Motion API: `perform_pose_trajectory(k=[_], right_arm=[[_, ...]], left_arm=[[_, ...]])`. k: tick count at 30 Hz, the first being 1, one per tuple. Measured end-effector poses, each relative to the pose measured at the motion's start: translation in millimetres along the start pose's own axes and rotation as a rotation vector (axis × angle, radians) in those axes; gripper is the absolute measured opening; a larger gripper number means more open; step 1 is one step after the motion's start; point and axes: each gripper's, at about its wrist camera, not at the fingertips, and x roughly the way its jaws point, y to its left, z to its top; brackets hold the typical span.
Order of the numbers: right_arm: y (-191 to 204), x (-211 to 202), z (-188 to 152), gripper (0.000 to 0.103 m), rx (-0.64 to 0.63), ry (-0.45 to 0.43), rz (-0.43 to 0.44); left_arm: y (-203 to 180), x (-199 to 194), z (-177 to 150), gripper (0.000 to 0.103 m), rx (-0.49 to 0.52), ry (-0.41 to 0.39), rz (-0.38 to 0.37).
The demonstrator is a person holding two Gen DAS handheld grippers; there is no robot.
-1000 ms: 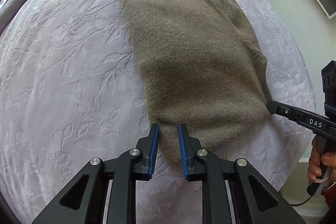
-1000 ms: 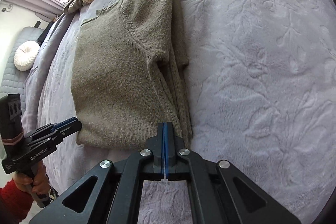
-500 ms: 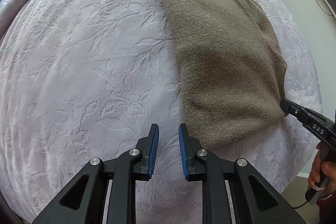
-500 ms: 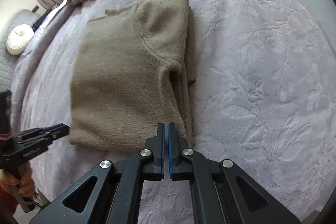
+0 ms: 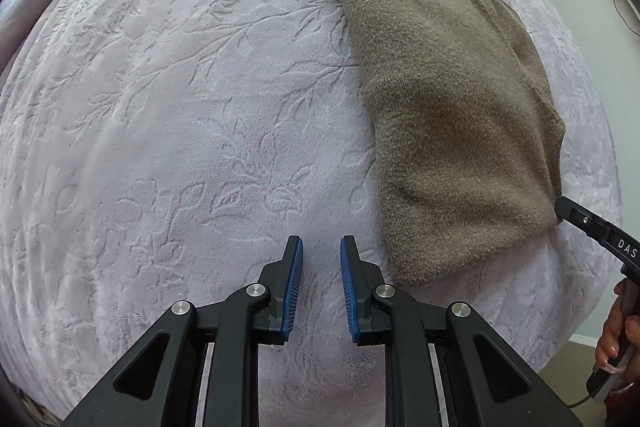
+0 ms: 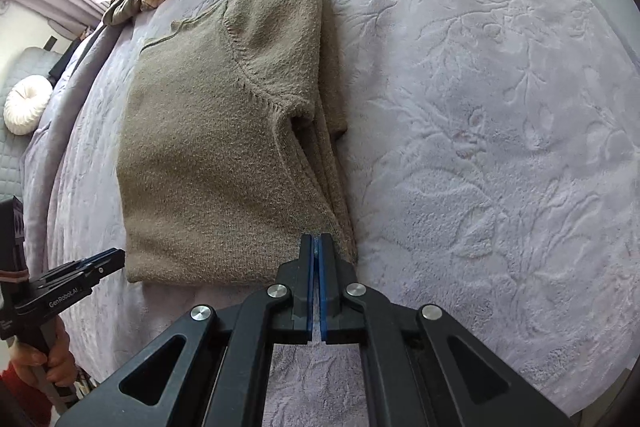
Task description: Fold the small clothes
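Pointing steeply down, left gripper (image 5: 321, 247) jaws stand slightly spread; right gripper (image 6: 316, 241) jaws pressed together beside sweater (image 6: 224, 147).

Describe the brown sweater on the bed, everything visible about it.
The sweater is a fuzzy olive-brown knit, folded into a rough rectangle lying flat on the embossed lilac bedspread. A curved shoulder seam runs across its top layer, and stacked folded layers show along its right edge in the right wrist view. A ribbed edge shows at the far end. The right gripper is shut, its tips at the near right corner; the left gripper stands apart, empty.
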Motion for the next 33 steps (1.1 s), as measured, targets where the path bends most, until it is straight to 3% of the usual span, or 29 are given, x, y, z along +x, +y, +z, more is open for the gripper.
perform_pose_trajectory(k=[12, 17, 19, 20, 21, 26, 30, 32, 33], right_arm=[[-3.7, -7.4, 8.0, 0.004, 0.010, -0.026, -0.049], [-9.7, -6.4, 8.1, 0.018, 0.031, -0.024, -0.053], [-10.3, -5.7, 8.2, 0.019, 0.032, -0.022, -0.050], [-10.6, -5.6, 8.4, 0.019, 0.032, -0.022, -0.048], [-10.4, -5.7, 8.8, 0.019, 0.029, -0.022, -0.049], [-8.0, -9.6, 16.2, 0.019, 0.007, -0.040, -0.032], [-13.4, -14.4, 31.6, 0.023, 0.007, -0.056, 0.035], [-18.8, -15.9, 43.2, 0.051, 0.022, -0.061, 0.090], [-22.1, -16.4, 49.6, 0.058, 0.028, -0.065, 0.123]], left_arm=[[-4.6, 6.8, 7.0, 0.021, 0.017, 0.027, 0.022], [-12.5, 10.2, 7.9, 0.021, 0.034, 0.031, 0.033], [-17.6, 9.3, 9.8, 0.053, 0.029, 0.029, 0.037], [-17.5, 7.0, 10.2, 0.083, 0.018, 0.012, 0.066], [-17.3, 4.3, 10.4, 0.086, 0.016, -0.010, 0.101], [-12.5, 1.3, 18.5, 0.086, -0.006, -0.021, 0.081], [-6.8, -3.3, 37.3, 0.086, -0.003, -0.057, 0.078], [-1.2, -6.9, 48.8, 0.086, -0.031, -0.082, 0.054], [2.5, -9.0, 55.8, 0.086, -0.044, -0.090, 0.035]])
